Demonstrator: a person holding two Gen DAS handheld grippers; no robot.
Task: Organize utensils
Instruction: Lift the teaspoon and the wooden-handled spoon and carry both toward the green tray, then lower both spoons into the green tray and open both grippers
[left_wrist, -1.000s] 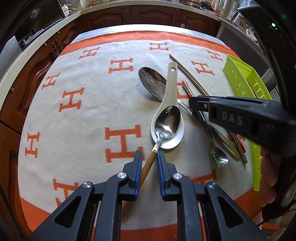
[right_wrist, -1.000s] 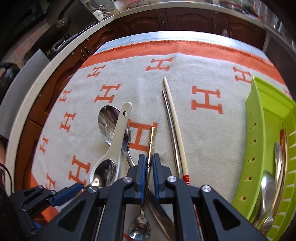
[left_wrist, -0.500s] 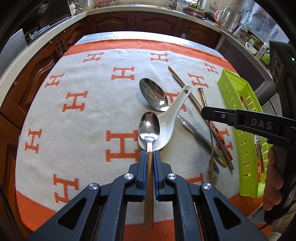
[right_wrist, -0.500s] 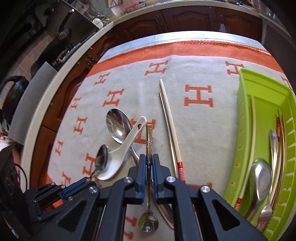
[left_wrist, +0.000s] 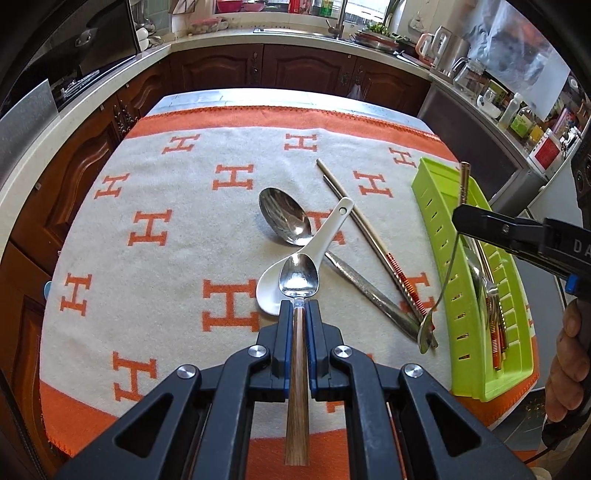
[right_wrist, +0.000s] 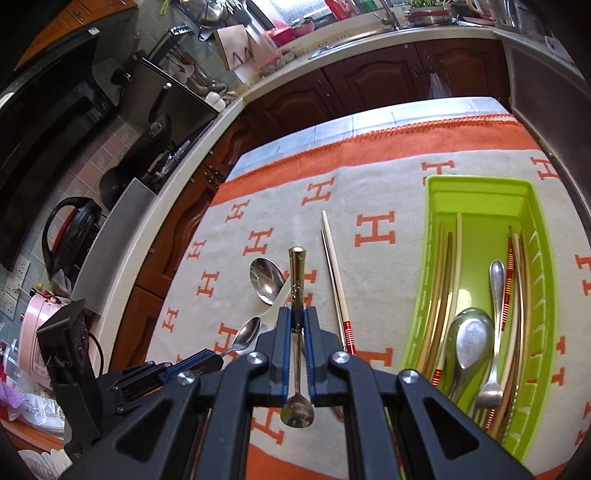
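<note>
My left gripper (left_wrist: 298, 314) is shut on a wooden-handled metal spoon (left_wrist: 298, 277), held above the cloth over a white ceramic spoon (left_wrist: 306, 254). My right gripper (right_wrist: 297, 325) is shut on a gold-handled thin spoon (right_wrist: 296, 273), lifted above the cloth left of the green utensil tray (right_wrist: 480, 199). The right gripper (left_wrist: 465, 221) also shows in the left wrist view beside the tray (left_wrist: 436, 236), the thin spoon (left_wrist: 428, 332) hanging from it. A large metal spoon (left_wrist: 284, 221) and two chopsticks (left_wrist: 354, 210) lie on the cloth.
The tray holds several chopsticks, spoons and a fork (right_wrist: 491, 369). An orange and cream H-patterned cloth (left_wrist: 147, 258) covers the table. Wooden cabinets and a cluttered counter (left_wrist: 295, 37) surround it. A hand (left_wrist: 569, 354) holds the right gripper.
Both grippers have risen, each lifting its spoon off the cloth. The right gripper has moved right toward the green tray. The white spoon has swung round on the cloth.
</note>
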